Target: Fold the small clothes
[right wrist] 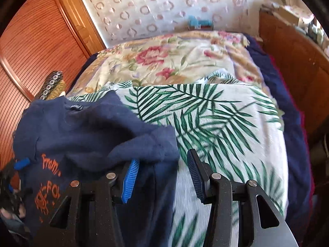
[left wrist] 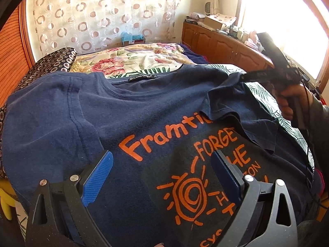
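Observation:
A navy T-shirt [left wrist: 144,107] with orange print lies face up on a palm-leaf cloth [right wrist: 226,123] on the bed. Its right sleeve [left wrist: 236,107] is folded in over the chest. My left gripper [left wrist: 162,158] hovers open over the printed front, nothing between its blue pads. My right gripper [right wrist: 162,158] is open at the shirt's [right wrist: 92,127] right edge. The folded sleeve bunches against its left pad [right wrist: 130,177], and bare leaf cloth shows between the pads. In the left wrist view a hand [left wrist: 287,100] holds that right gripper by the shirt's shoulder.
A floral quilt [left wrist: 133,59] covers the far half of the bed. A dark patterned pillow [left wrist: 51,65] lies at the left edge. Wooden cabinets [left wrist: 222,43] with clutter on top run along the right under a bright window. A louvred wooden door [right wrist: 30,51] stands on the left.

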### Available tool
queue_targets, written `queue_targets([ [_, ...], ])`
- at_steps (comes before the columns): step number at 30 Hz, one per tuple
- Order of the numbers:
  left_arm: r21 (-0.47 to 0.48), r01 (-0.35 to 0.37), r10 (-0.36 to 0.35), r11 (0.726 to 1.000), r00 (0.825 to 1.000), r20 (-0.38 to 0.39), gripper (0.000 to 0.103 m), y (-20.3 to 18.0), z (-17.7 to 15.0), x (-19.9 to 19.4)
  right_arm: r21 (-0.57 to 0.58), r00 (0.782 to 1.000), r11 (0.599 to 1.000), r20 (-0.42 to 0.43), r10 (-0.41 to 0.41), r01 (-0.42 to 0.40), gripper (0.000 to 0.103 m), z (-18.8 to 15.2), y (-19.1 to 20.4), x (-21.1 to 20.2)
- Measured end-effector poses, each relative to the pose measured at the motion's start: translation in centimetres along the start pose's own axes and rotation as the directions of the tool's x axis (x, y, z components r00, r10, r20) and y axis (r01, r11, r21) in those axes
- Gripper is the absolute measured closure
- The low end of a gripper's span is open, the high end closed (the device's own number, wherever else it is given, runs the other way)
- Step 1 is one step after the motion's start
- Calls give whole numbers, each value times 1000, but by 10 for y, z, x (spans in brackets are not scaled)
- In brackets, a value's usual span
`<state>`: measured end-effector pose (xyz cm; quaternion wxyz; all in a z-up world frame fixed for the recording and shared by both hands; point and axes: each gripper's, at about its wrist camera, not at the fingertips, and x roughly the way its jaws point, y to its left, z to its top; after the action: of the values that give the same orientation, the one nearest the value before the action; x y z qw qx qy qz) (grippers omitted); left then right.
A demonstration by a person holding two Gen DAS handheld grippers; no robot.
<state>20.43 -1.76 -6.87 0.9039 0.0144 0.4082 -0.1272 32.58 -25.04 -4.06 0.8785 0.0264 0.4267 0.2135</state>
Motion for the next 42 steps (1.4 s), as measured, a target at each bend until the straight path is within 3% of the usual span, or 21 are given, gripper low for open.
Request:
queue_targets([
  [2, -6, -6, 6, 1000, 1000, -3, 7, 3, -1, -1, -5, 1000, 1000, 8, 24, -24, 81, 19, 1, 7],
  [3, -11, -10, 10, 1000, 1000, -5, 7, 5, -2, -1, -15, 999, 999, 22, 38, -37, 88, 26, 3, 6],
  [7, -27, -18, 18, 999, 1000, -7, 7, 10, -5, -1, -67, 987, 996, 149, 61, -51, 91, 44, 12, -13],
  [8, -29, -18, 18, 999, 1000, -8, 7, 11, -5, -1, -82, 973, 995, 216, 77, -60, 91, 47, 15, -24],
  [10, -30, -18, 18, 999, 1000, -12, 7, 11, -6, 0, -93, 948, 993, 301, 100, -75, 84, 46, 16, -41],
  [12, -29, -17, 16, 999, 1000, -14, 7, 9, -6, 1, -85, 956, 996, 292, 41, -16, 44, 48, 17, -41],
  [15, -24, -13, 13, 1000, 1000, -10, 7, 7, -4, 2, -94, 963, 994, 267, -33, 60, 44, 42, 14, -36],
  [19, -15, -7, 7, 1000, 1000, -8, 7, 7, 1, 6, -76, 983, 990, 144, -109, 121, 44, 33, 12, -24],
  [24, 10, 36, -36, 999, 999, 27, 7, 4, 30, 8, -62, 987, 986, 56, -150, 154, 44, 10, -1, -13],
  [30, 93, 50, -54, 994, 998, 39, 12, -7, 91, 31, -37, 993, 993, 48, -107, 109, 44, -31, 2, -35],
  [38, 112, 131, -131, 985, 991, -7, 41, -24, 151, 89, 25, 983, 990, 114, -144, 142, 44, -64, 12, -70],
  [42, 126, 127, -120, 984, 991, -57, 45, -35, 166, 123, 34, 980, 986, 114, -165, 162, 44, -70, 13, -67],
])
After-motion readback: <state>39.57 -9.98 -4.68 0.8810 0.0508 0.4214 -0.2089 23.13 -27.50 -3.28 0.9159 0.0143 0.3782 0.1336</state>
